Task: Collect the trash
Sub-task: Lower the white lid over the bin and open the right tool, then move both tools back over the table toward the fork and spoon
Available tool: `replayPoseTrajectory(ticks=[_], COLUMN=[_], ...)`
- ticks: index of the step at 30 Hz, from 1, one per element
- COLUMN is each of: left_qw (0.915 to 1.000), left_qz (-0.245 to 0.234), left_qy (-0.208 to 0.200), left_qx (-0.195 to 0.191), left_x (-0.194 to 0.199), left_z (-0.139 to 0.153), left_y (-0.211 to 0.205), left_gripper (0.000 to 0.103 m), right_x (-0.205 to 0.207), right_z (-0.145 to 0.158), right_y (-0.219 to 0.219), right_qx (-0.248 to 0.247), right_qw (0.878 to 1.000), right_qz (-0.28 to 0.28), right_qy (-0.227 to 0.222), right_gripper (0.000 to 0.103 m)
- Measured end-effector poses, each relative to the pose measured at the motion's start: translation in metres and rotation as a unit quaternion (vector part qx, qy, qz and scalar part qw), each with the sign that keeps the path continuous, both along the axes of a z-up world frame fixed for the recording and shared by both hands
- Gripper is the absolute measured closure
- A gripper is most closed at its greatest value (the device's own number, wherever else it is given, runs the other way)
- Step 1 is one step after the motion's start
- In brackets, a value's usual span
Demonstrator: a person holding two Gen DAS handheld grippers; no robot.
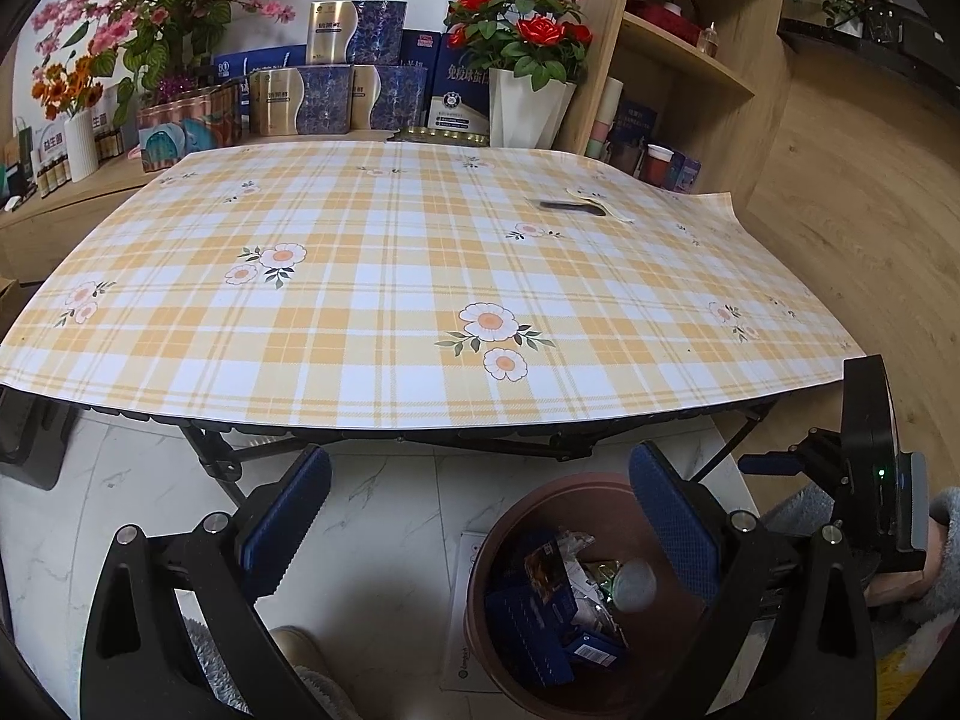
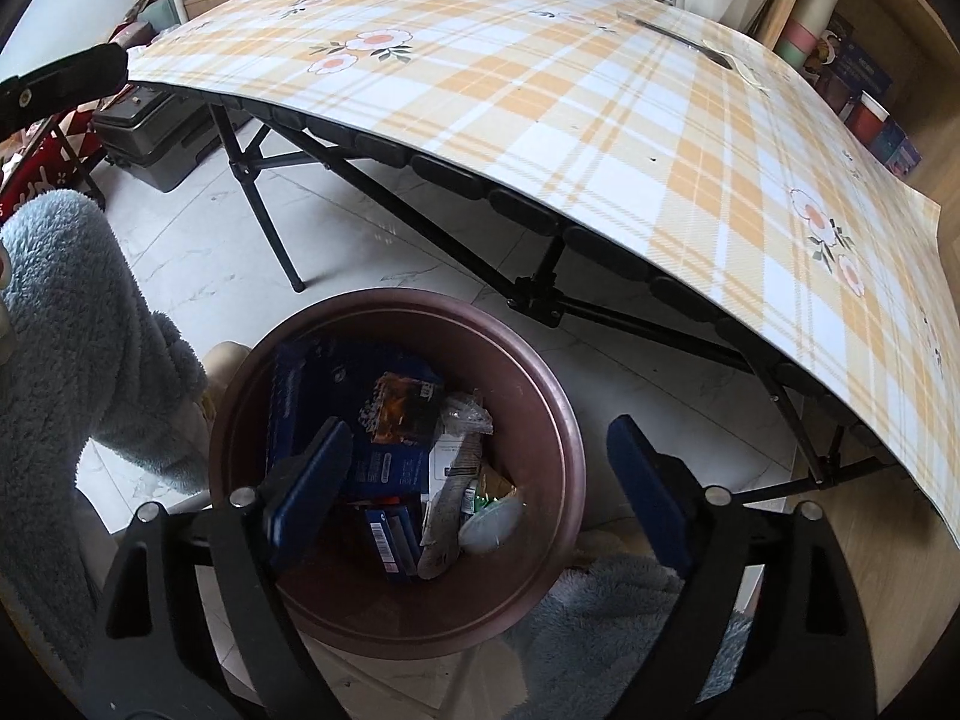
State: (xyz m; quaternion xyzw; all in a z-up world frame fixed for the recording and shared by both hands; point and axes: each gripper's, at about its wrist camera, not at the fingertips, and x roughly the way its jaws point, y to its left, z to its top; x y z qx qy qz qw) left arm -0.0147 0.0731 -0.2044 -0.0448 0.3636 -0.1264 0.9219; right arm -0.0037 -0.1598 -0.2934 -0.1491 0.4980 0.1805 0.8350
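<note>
Brown bin [image 2: 558, 420] (one), two wide-open claws [image 2: 480, 480] [image 1: 480, 516] above.

A bin [image 2: 564, 420] stands on the floor [image 2: 180, 252] just before the table's [image 2: 540, 90] near edge, holding boxes [image 2: 384, 468] and wrappers [image 2: 462, 420], with shelves [image 1: 690, 60] and flowerpots [image 1: 528, 102] behind the table.

The left gripper [image 1: 480, 516] points forward and downward, its jaws spread wide with nothing between the blue pads [image 1: 288, 522]. The right gripper [image 2: 480, 486] tips steeply down, its jaws likewise standing wide and empty. In the left wrist view, the right gripper's black body sits at 4 o'clock, against a fuzzy grey-blue sleeve [image 1: 945, 546].
</note>
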Motion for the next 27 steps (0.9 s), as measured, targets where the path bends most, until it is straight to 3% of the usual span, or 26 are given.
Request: replayPoseTrajectory(ticks=[15, 22, 27], left_qw=[0.9999, 0.9997, 0.9994], left_qz=[-0.004, -0.006, -0.001], left_qy=[0.006, -0.015, -0.033], left_qx=[0.008, 0.02, 0.006], left_x=[0.002, -0.005, -0.009], left_z=[-0.004, 0.004, 0.009], left_y=[-0.002, -0.007, -0.004], left_gripper=[0.006, 0.006, 0.006], right_x=[0.001, 0.001, -0.004], right_z=[0.001, 0.008, 0.02], right_y=[-0.002, -0.007, -0.013], right_qx=[0.007, 0.019, 0.039], right_qw=[1.0, 1.0, 0.998], right_qz=[-0.005, -0.017, -0.026], right_qy=[-0.002, -0.013, -0.034], right_gripper=[0.015, 0.015, 0.011])
